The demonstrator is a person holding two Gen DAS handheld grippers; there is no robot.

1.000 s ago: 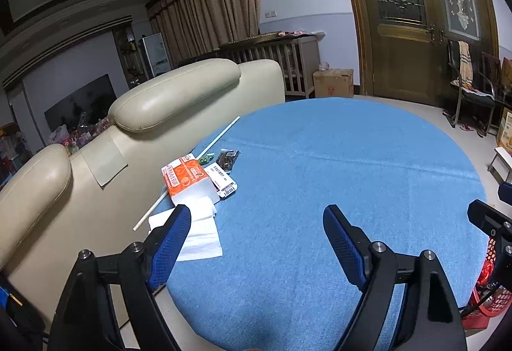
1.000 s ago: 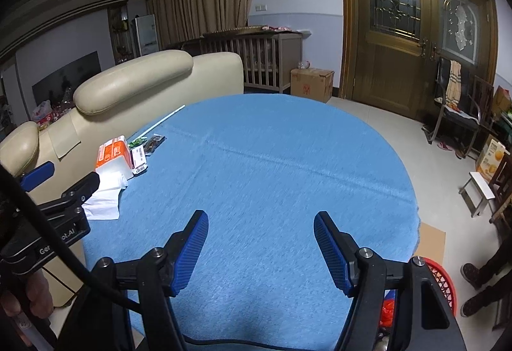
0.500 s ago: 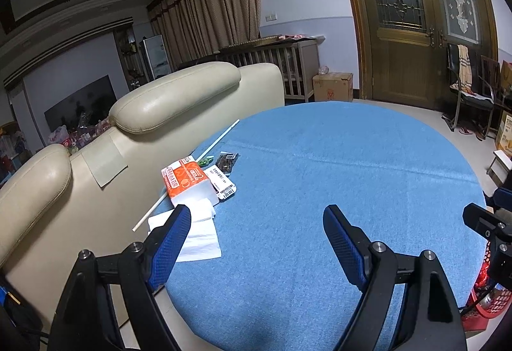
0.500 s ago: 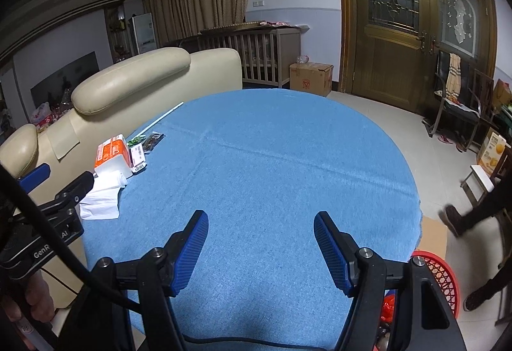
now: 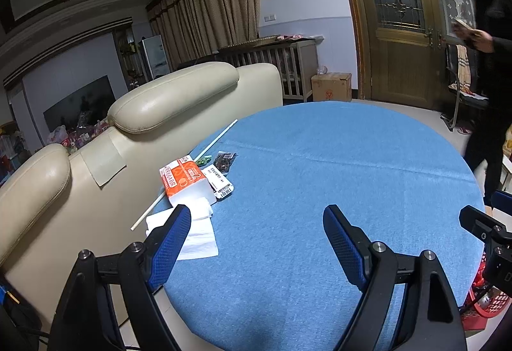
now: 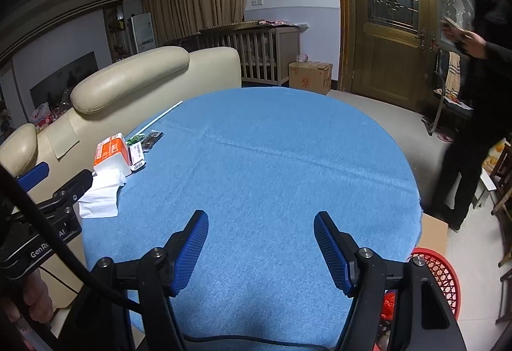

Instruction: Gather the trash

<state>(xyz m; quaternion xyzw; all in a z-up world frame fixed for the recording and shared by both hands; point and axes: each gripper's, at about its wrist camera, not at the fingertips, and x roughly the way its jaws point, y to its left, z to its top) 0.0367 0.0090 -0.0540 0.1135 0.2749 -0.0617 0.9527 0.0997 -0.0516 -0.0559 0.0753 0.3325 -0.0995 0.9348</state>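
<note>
Trash lies at the left edge of the round blue table (image 5: 320,191): an orange-and-white tissue pack (image 5: 185,179) (image 6: 110,154), white tissue sheets (image 5: 198,229) (image 6: 100,194), a small white labelled packet (image 5: 220,183), a dark wrapper (image 5: 225,159) and a long white stick (image 5: 188,170). My left gripper (image 5: 257,216) hovers open over the near table edge, its left finger just in front of the tissues. My right gripper (image 6: 260,223) is open above bare cloth, nothing between its fingers. A red basket (image 6: 443,277) stands on the floor by the table's right side.
A cream leather sofa (image 5: 144,114) backs against the table's left side. A person in dark clothes (image 6: 473,127) stands at the right near the wooden doors (image 6: 393,31). A cardboard box (image 6: 308,75) and a wooden crib (image 6: 256,56) stand beyond the table.
The person at the right has walked into view and now stands beside the table. Both grippers have stayed in place and open.
</note>
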